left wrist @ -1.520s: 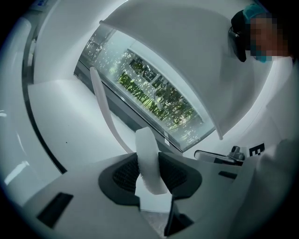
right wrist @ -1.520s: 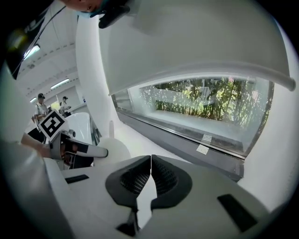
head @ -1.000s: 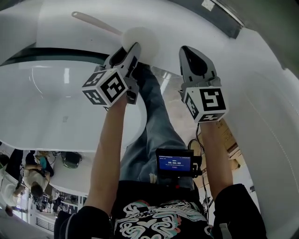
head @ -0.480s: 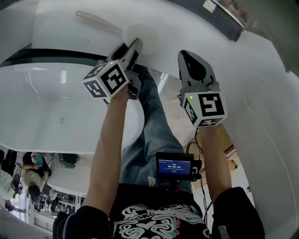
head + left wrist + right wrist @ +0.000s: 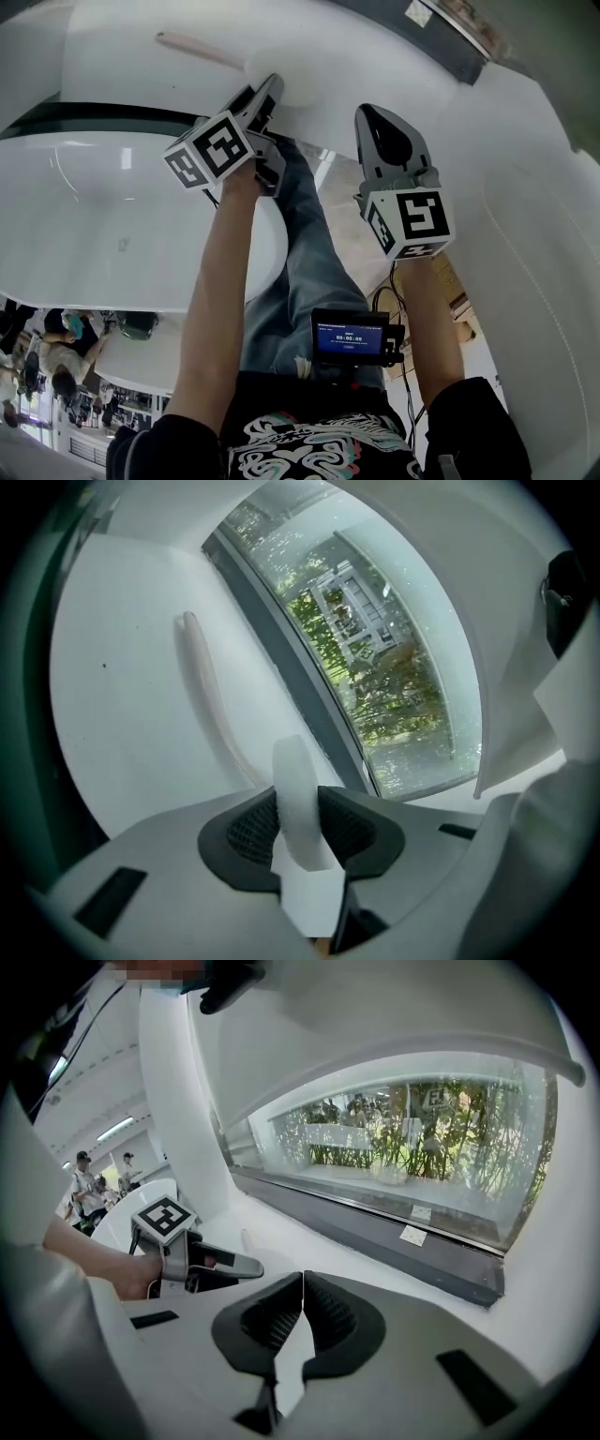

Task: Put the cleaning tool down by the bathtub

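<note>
Left gripper view shows the left tool [image 5: 298,806] clamped on the edge of the round white pad at the head of the white long-handled cleaning brush [image 5: 208,691]. The brush's pale handle runs straight away from the jaws, up and to the left over the flat white ledge [image 5: 122,724], roughly alongside the dark grey window sill [image 5: 292,672]. Whether the handle's far end touches the ledge cannot be told here.

Head view adds what that view lacks: the glossy white bathtub [image 5: 103,216] lies left of and below the ledge, on the left tool's side, so this is the nearer hand. The right tool [image 5: 302,1283] has its jaws pressed together on nothing and hangs apart to the right. Setting the brush down probably needs only a short lowering onto the ledge.
</note>
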Motion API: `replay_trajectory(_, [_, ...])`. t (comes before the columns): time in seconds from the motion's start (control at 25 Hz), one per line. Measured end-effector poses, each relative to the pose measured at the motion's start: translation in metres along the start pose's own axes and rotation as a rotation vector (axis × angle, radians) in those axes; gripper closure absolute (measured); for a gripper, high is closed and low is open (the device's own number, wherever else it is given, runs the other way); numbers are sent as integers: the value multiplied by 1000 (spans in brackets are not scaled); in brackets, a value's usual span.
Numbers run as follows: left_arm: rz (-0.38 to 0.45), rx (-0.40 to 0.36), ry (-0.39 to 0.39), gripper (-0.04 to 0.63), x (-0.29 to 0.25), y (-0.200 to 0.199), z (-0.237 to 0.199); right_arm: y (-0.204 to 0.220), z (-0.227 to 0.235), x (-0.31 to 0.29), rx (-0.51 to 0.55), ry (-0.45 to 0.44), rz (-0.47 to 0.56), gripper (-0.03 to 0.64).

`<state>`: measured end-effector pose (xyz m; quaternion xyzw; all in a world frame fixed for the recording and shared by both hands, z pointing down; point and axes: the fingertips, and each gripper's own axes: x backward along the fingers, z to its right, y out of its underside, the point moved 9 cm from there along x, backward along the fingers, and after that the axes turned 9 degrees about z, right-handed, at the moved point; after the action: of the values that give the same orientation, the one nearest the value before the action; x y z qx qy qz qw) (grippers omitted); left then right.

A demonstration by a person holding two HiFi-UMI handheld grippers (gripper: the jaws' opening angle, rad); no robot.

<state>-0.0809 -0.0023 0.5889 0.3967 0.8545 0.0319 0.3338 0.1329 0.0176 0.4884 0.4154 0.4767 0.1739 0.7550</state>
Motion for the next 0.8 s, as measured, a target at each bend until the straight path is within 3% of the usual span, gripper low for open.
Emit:
replay_trajectory(0.48, [-64, 48, -40, 462, -10, 8, -5, 2, -2, -4, -20, -8, -4, 589])
replay_trajectory(0.8, [-37, -8, -99, 408, -5, 6, -1, 3, 1, 0, -7, -12, -9, 589])
